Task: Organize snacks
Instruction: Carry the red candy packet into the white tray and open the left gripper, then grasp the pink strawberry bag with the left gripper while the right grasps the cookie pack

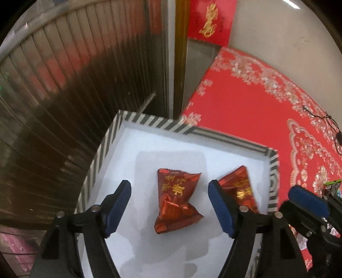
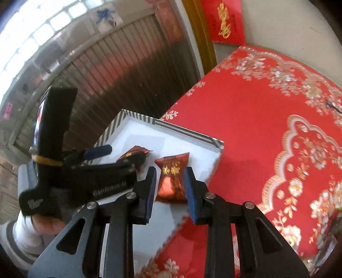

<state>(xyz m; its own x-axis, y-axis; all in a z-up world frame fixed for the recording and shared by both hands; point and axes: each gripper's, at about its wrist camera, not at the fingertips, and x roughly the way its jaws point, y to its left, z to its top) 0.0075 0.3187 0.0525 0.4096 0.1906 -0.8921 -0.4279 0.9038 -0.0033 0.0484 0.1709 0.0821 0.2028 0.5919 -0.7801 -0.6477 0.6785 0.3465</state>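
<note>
Your left wrist camera looks steeply down from close above into the striped box (image 1: 100, 154) at the table's edge, facing the slatted shutter (image 1: 74, 74); your right wrist camera sits to its right, close over the box's (image 2: 192, 133) near corner, tilted toward the same shutter (image 2: 128, 64). Both views share the box, the red tablecloth (image 1: 245, 119) (image 2: 256, 128) and the red wall hanging (image 1: 210, 20) (image 2: 224, 21); the right view also catches your left gripper (image 2: 98, 150).
</note>
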